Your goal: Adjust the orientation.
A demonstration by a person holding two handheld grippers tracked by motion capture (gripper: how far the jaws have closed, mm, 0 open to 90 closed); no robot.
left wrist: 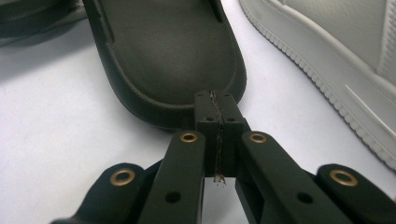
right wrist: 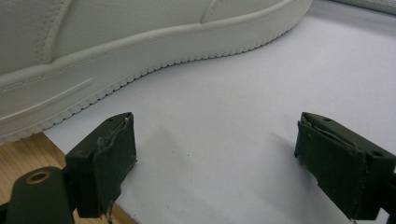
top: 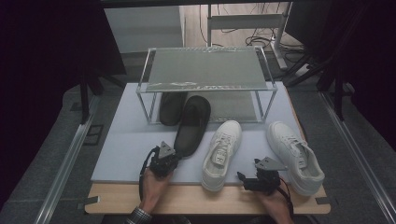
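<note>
A dark slipper [top: 191,126] lies on the white mat, its heel toward me. My left gripper [top: 173,156] is shut, the pads pressed flat together, with its tip [left wrist: 215,100] right at the slipper's heel rim [left wrist: 173,51]; nothing shows between the pads. A second dark slipper [top: 169,108] lies under the rack. Two white sneakers rest on the mat, one in the middle [top: 222,151] and one at the right [top: 294,151]. My right gripper [top: 243,177] stands open between their heels, low over the mat [right wrist: 233,154], with a white sneaker's side [right wrist: 116,42] just ahead and nothing between its jaws.
A two-level metal shoe rack [top: 205,67] with a bare top shelf stands at the back of the white mat [top: 126,140]. The mat lies on a wooden table whose front edge [top: 187,198] is near my hands. The middle sneaker [left wrist: 336,56] sits close beside the slipper.
</note>
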